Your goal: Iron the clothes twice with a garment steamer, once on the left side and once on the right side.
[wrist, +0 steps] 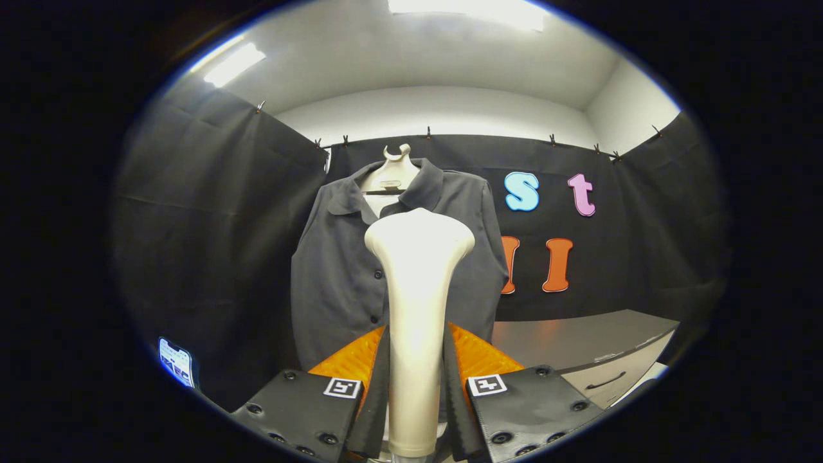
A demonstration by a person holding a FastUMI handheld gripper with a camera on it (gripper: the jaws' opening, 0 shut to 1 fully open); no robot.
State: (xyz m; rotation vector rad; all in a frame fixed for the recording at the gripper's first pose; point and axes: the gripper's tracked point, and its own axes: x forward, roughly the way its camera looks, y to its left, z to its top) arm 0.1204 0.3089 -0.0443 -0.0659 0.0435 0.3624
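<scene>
My gripper is clamped on the steamer, both ribbed fingers pressing its smooth cream handle, which widens into a rounded head. Just beyond that head hangs the shirt, dark grey, matte, collared and buttoned, on a pale hanger. A grey cabinet with a curved handle stands off to the right.

Showing smooth, satin plastic on the steamer; matt woven cloth on the shirt; smooth plastic hanger.
</scene>
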